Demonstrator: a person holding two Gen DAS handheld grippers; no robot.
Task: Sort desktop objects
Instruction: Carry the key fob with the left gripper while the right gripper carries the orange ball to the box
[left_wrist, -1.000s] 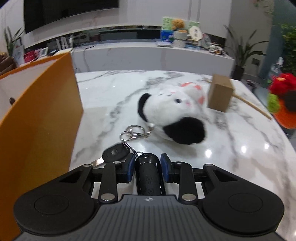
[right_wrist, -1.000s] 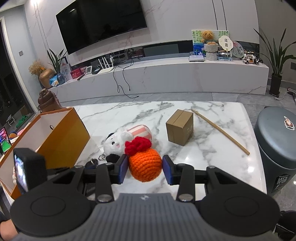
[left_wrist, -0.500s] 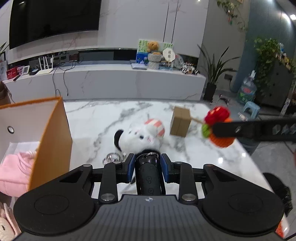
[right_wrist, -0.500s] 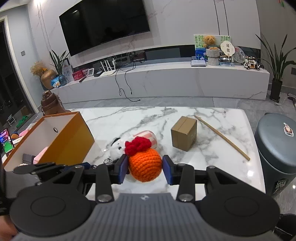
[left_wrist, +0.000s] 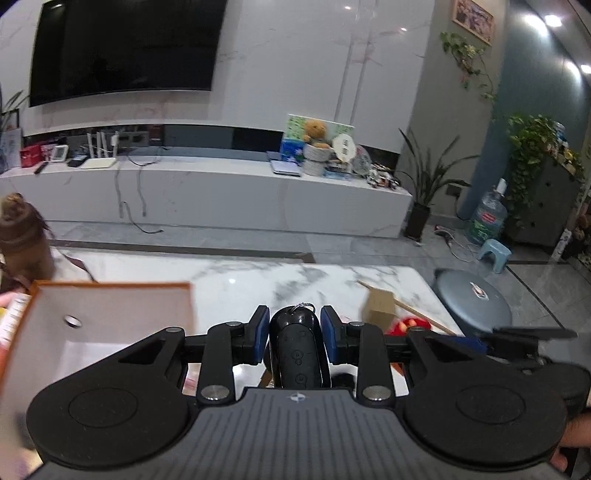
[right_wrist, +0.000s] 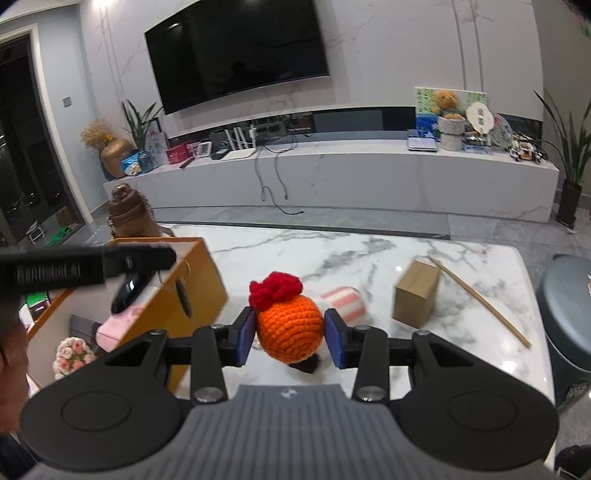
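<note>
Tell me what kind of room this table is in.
Most likely a home living room: a big wall-mounted TV hangs over a long low marble media console, with potted plants beside it and a teddy bear on display.

Blurred white lettering runs along the left gripper (right_wrist: 85, 271), left of the right tongs; unreadable.

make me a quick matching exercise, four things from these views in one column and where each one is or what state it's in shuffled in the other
Things:
1. black key fob
2. orange crochet ball
3. small cardboard box
4. wooden stick

Places or states:
A. stands on the marble table
B. lies on the table right of the box
C. clamped in the left gripper
D. clamped in the right gripper

Pairs: 1-C, 2-D, 3-A, 4-B
</note>
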